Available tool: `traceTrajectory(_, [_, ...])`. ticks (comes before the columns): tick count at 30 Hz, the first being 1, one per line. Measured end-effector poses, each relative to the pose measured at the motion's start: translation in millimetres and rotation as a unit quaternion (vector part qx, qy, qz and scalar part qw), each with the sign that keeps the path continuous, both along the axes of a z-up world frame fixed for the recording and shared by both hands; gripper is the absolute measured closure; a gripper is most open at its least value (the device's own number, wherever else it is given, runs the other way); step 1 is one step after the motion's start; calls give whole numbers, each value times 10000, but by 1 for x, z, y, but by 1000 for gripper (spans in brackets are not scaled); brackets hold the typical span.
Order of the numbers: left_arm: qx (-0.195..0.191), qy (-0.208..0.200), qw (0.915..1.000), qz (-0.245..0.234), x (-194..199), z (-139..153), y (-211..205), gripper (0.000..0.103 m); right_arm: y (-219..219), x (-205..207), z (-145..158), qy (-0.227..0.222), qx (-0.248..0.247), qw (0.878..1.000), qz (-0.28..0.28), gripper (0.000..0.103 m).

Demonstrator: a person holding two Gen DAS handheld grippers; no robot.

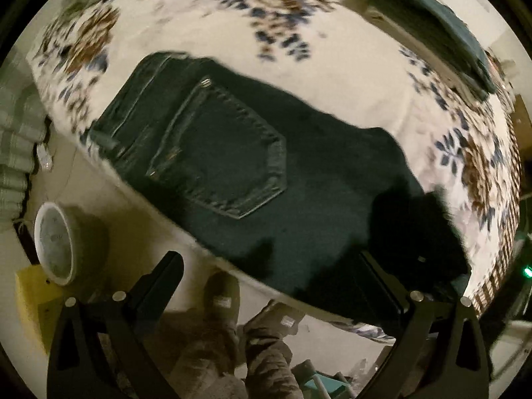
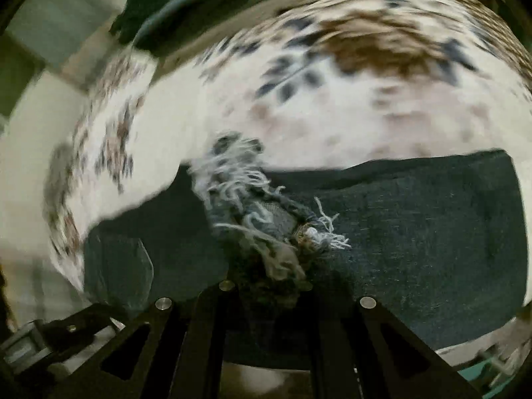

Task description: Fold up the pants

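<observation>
Dark denim pants [image 1: 272, 179] lie on a floral sheet [image 1: 232, 33], back pocket [image 1: 226, 153] facing up, waistband toward the left edge. My left gripper [image 1: 269, 266] is open and empty, its fingers spread wide above the near edge of the pants. In the right wrist view the pants [image 2: 415, 232] spread across the lower half. My right gripper [image 2: 269, 282] is shut on the frayed hem [image 2: 259, 212] of a pant leg and holds it over the rest of the denim. That view is blurred by motion.
A folded dark green garment [image 1: 442, 23] lies at the far right of the bed, also in the right wrist view [image 2: 186, 3]. A white round clock [image 1: 55, 246] and a yellow box [image 1: 30, 296] sit on the floor to the left. The person's feet [image 1: 232, 332] stand below.
</observation>
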State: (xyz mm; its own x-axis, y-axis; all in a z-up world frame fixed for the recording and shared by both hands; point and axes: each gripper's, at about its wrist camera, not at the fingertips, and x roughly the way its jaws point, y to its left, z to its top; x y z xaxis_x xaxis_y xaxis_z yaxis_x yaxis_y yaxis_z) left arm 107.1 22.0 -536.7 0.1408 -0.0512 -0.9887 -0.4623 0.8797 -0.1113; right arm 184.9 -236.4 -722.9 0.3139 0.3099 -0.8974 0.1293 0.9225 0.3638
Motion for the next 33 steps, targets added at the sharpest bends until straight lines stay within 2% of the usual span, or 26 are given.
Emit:
traceTrajectory(3, [-68,-41,9999,100,-3,1,9,0,23,4,-25,328,-271,9988,261,89])
traceTrajectory(4, [-92,-72,9999,104,-3,2,10,0,28,3,-28,377,-331,9980,379,84])
traceTrajectory(6, [-157,-169,9997,87,3,3,10,0,35,4,-31,578,-160,9950,794,66])
traceTrajectory(8, [-264,-235,9994,48,11,2,7,0,26,-1,-25,765,417,9918,937,26])
traceTrajectory(9, [-346,-258,9991,28,16,1,4,0,13,-7,-19,834,668,9908,826,20])
traceTrajectory(13, [-805,-278,9961,-217,45,-16,-18,0,-48,-29,8,843,815,9930,134,19])
traceTrajectory(15, [-868,-184,9952,-420,57,-30,-33,0,-73,-37,17,853,643,9941,-168,18])
traceTrajectory(18, [-768,192,9940,-756,74,-66,-58,0,-106,-47,18,990,247,9932,-567,18])
traceTrajectory(20, [-769,422,9921,-897,79,-86,-68,7,-122,-50,13,1109,109,9912,-719,18])
traceTrajectory(21, [-662,491,9915,-1011,82,-93,-74,13,-132,-52,11,1179,67,9897,-806,18])
traceTrajectory(23, [-391,243,9922,-1162,80,-87,-79,42,-148,-56,6,1262,7,9873,-969,18])
traceTrajectory(24, [-269,58,9913,-1284,78,-81,-82,93,-150,-58,3,1298,-29,9864,-1010,18])
traceTrajectory(25, [-167,-67,9893,-1448,74,-74,-85,98,-149,-58,0,1329,-85,9857,-1032,18])
traceTrajectory(28, [-57,-352,9885,-1470,59,-56,-84,98,-148,-60,-7,1440,-259,9832,-1093,18])
traceTrajectory(33, [-186,-297,9920,-1210,44,-51,-72,98,-140,-58,-12,1577,-538,9808,-1015,18])
